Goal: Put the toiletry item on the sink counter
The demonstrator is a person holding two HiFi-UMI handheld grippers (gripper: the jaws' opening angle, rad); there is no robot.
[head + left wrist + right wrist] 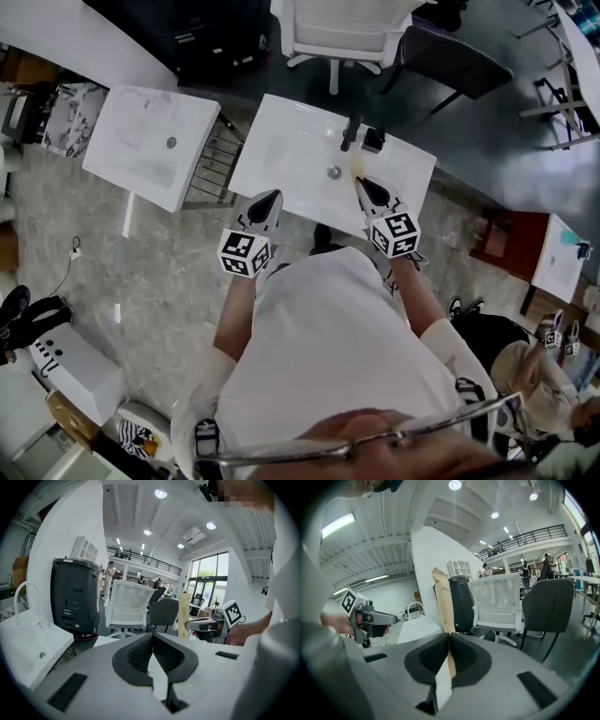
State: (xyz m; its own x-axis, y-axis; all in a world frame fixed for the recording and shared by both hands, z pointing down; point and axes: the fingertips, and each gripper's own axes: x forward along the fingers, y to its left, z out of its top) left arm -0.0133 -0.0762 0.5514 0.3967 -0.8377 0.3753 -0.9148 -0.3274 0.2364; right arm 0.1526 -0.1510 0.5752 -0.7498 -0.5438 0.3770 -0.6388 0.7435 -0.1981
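Glasses and a white-shirted torso fill the bottom of the head view. Both forearms reach forward past them over the white sink counter.

The right gripper has its jaws clamped on the toiletry item, a tan tube. It is pinched near its lower end, with the long axis standing roughly upright above the pads. In the head view the tube shows foreshortened just ahead of the jaws. It hangs over the basin, between the drain and the faucet, and is not touching the counter.

The left gripper has its jaws closed together with nothing between them. It sits over the near-left edge of the same basin, well apart from the tube, so the right hand is the working hand.

The key relation is that the tube is above the bowl, not above a flat ledge. Flat counter lies just right of the tube, beside a small black object by the faucet. The next move is likely a short shift right and forward, then lowering and release.

Both grippers tilt slightly downward with their marker cubes facing up. An upright tube may topple when set down.
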